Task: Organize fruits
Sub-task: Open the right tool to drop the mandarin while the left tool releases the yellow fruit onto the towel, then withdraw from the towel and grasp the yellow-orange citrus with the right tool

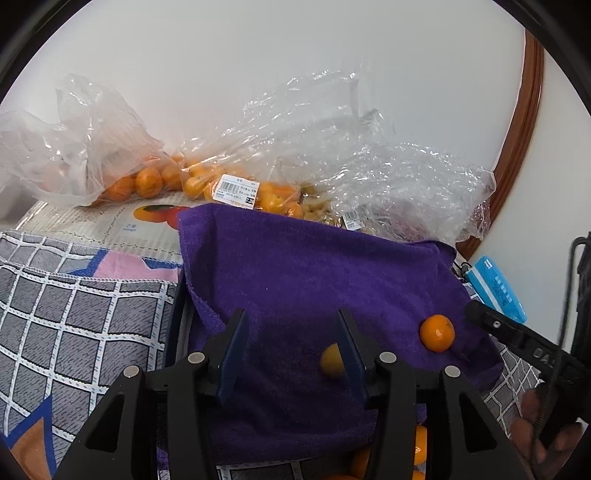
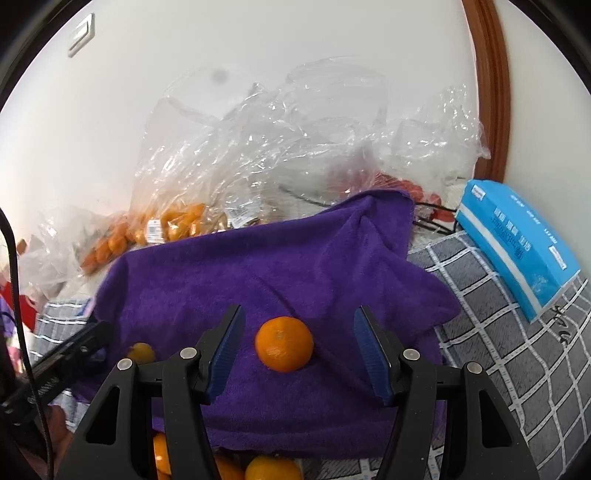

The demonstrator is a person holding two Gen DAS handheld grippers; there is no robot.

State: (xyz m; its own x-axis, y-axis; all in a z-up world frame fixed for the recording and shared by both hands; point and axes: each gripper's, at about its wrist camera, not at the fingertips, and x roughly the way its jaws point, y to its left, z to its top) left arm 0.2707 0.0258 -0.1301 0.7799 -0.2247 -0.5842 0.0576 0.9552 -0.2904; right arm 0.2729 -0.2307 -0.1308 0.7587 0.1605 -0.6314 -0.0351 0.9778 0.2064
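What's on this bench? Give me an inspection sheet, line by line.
Surface: grey checked cloth, with a purple towel spread over it.
Job's things: one orange and a smaller yellow fruit loose on the towel; more oranges at the near edge; bagged oranges at the back.
Clutter: clear bags, blue tissue pack, fruit picture card.
Grippers: left gripper open, yellow fruit by its right finger; right gripper open, orange between its fingers, untouched.
Cables: black cable at the left edge of the right view.
Surroundings: white wall, brown wooden frame, wall switch.
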